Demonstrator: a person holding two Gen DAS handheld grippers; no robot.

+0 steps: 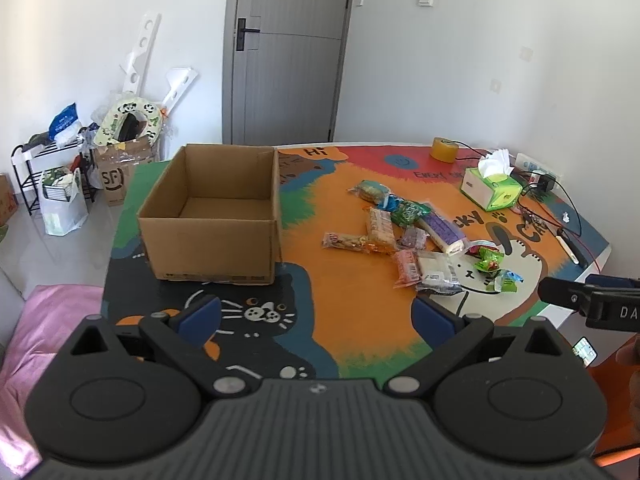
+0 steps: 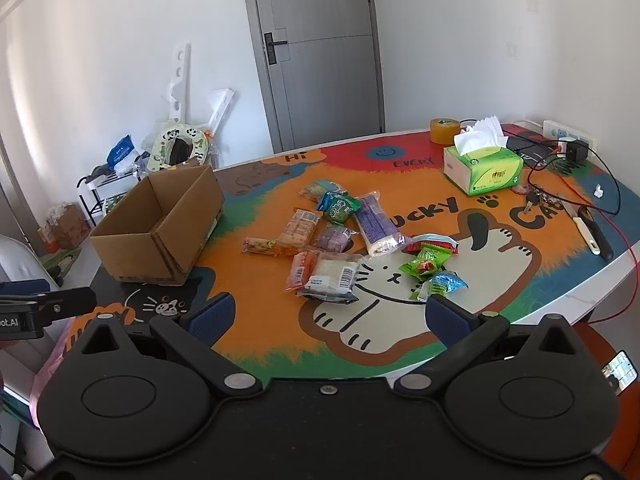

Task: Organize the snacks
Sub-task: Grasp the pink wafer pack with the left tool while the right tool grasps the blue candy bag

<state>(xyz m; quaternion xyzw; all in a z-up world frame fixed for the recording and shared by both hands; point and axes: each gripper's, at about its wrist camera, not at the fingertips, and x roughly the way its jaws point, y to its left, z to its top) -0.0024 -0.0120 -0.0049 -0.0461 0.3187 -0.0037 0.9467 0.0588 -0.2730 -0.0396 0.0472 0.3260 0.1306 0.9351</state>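
Snacks (image 2: 340,240) lie in a loose, overlapping heap on the colourful table mat (image 2: 400,336), to the right of the open cardboard box (image 2: 160,224) and well apart from it. None is in the box yet, so the task looks barely begun. Nearest the box is a long orange-and-yellow packet (image 2: 260,246); beyond it, further right, sit a clear-wrapped white pastry (image 2: 334,274), a purple-wrapped bar (image 2: 374,222) and small green and blue packets (image 2: 428,262).

The left gripper (image 1: 316,314) hovers short of the box's near right corner, jaws spread wide and holding nothing. The right gripper (image 2: 328,314) hangs over the mat's near edge, right of the box and just short of the heap, likewise wide open and empty.

The first pick is probably best made from the heap's outer edge: take one packet that lies clear of the others, close on its flat body rather than the crimped end, lift straight up so neighbours are not dragged, then carry it over the box wall before letting go.

A green tissue box (image 2: 484,170) and a roll of tape (image 2: 443,131) stand far right of the cardboard box, beyond the heap.
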